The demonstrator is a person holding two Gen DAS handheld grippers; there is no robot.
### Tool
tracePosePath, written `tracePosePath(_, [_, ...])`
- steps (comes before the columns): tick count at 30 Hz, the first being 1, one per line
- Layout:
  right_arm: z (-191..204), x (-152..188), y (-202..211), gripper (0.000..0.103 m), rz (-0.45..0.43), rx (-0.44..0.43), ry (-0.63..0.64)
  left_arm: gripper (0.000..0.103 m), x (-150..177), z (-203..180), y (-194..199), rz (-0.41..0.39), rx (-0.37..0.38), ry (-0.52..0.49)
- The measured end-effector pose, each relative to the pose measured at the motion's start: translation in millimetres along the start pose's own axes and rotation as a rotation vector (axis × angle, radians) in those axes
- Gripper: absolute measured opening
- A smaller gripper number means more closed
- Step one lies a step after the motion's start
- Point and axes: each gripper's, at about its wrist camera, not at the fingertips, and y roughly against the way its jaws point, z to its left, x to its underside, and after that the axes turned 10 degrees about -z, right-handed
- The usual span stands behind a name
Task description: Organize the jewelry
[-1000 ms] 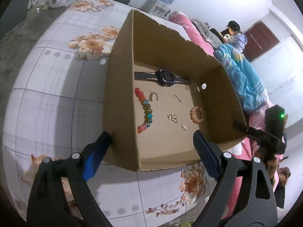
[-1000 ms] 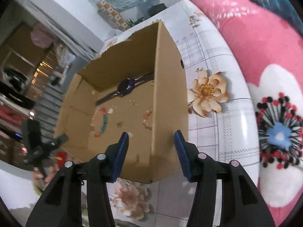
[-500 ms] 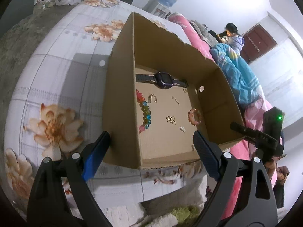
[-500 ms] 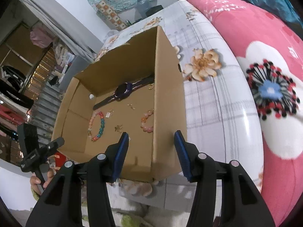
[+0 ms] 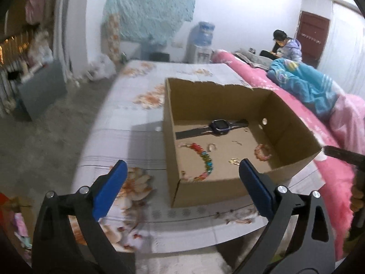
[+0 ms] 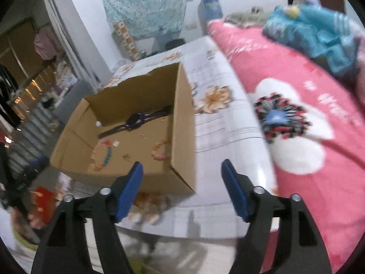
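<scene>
An open cardboard box (image 5: 228, 189) (image 6: 182, 137) stands on a floral sheet. Inside lie a dark watch (image 5: 220, 126) (image 6: 136, 119), a multicoloured bead bracelet (image 5: 204, 159) (image 6: 106, 153), a pink bead bracelet (image 5: 262, 153) (image 6: 160, 151) and small gold pieces (image 5: 233, 161). My left gripper (image 5: 182, 171) hangs before the box's near left corner; its jaws are opening, nothing between them. My right gripper (image 6: 182, 173) hovers at the box's near right corner, jaws opening, pads clear of the cardboard.
The floral sheet (image 5: 136, 118) covers a low surface ending near the grippers. A pink blanket (image 6: 308, 114) and a blue bundle (image 5: 308, 86) lie to the right. A person (image 5: 287, 45) sits at the far end. A water dispenser (image 5: 203, 43) stands by the wall.
Both grippers have drawn back from the box and tilted up, so more of the room shows. The right jaws, which straddled the box's corner wall, have spread wide; the left jaws widened slightly.
</scene>
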Motion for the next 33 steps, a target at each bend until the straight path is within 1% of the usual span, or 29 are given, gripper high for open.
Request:
tracePosePath(2, [5,11,6,0.083,-0.003,0.021,0.028,0.095,0,-4,6,-0.006,-0.055,-0.017])
tracePosePath(3, [10,17,7,0.085,0.007,0.027,0.042,0.095,1,-7,10,-0.008,-0.07,-0.022])
tracePosePath(7, [24,35,1,0.087,0.05,0.01,0.064,0.095,3,-21,15,-0.005,-0.065,-0.029])
tracePosePath(9, [35,38,-4,0.088,0.053,0.006,0.072,0.095,4,-30,15,-0.003,-0.07,-0.022])
tracePosePath(12, [49,39,-7,0.092,0.051,0.015,0.067,0.095,4,-42,9,0.042,-0.053,-0.02])
tracePosePath(14, [54,38,-10,0.093,0.049,0.031,0.053,0.095,6,-50,-4,0.104,-0.047,-0.027])
tracePosePath(16, [60,38,-14,0.095,0.052,0.047,0.053,0.095,9,-52,-11,0.133,-0.042,-0.003])
tracePosePath(18, [62,36,-18,0.096,0.053,0.071,0.059,0.095,14,-55,-17,0.153,-0.064,0.024])
tracePosePath(21, [63,34,-23,0.096,0.054,0.098,0.046,0.095,22,-60,-29,0.214,-0.076,0.02])
tracePosePath(25, [66,33,-32,0.096,0.074,0.081,0.025,0.095,30,-65,-35,0.238,-0.114,0.0])
tracePosePath(27, [70,34,-35,0.096,0.081,0.068,0.035,0.095,31,-66,-37,0.248,-0.126,-0.005])
tracePosePath(30, [76,36,-42,0.096,0.093,0.07,0.064,0.095,32,-65,-41,0.266,-0.132,-0.002])
tracePosePath(33, [78,37,-45,0.096,0.102,0.069,0.064,0.095,31,-67,-44,0.273,-0.134,-0.004])
